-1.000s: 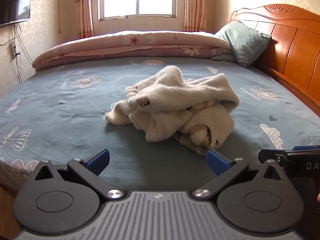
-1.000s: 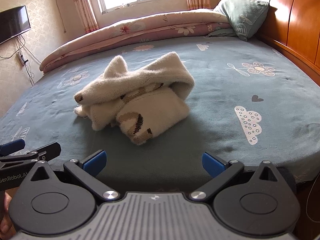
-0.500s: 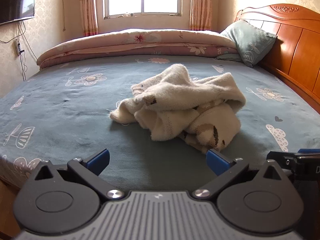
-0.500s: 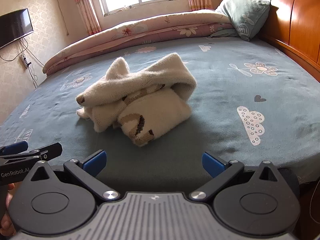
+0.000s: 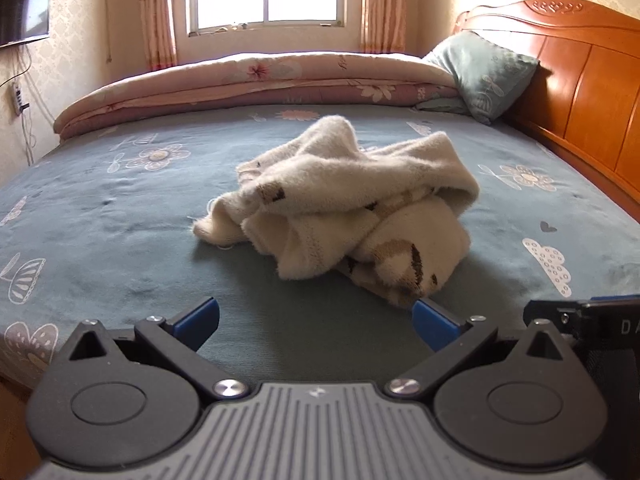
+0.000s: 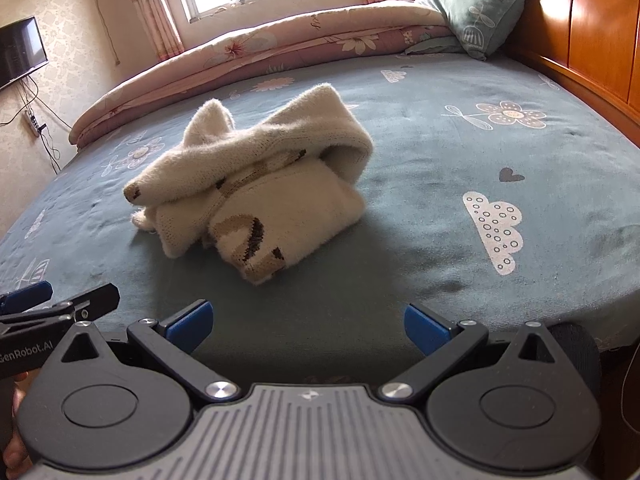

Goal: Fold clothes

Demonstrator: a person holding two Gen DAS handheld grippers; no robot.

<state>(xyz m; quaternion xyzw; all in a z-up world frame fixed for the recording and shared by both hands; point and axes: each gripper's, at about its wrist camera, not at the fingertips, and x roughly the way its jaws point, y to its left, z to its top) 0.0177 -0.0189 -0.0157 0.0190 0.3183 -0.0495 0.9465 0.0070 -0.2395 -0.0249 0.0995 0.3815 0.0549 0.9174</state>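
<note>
A crumpled cream fleece garment [image 5: 352, 208] [image 6: 260, 184] with brown patches lies bunched in a heap in the middle of the bed [image 5: 120, 216]. My left gripper [image 5: 316, 320] hovers over the bed's near edge, just short of the heap, open with nothing between its blue pads. My right gripper [image 6: 306, 322] is also open and empty, a little farther back from the garment. Each gripper shows at the edge of the other's view: the right one [image 5: 588, 318] at the right, the left one [image 6: 48, 304] at the left.
The bed carries a blue-green sheet with flower and cloud prints. A rolled pink quilt [image 5: 256, 80] lies along its far side, a green pillow [image 5: 480, 72] leans on the wooden headboard [image 5: 580, 80] at right. A wall television [image 5: 24, 12] hangs at left.
Both grippers have moved forward a little toward the garment, which now looks larger in both views. The jaws stayed open and the garment has not moved.
</note>
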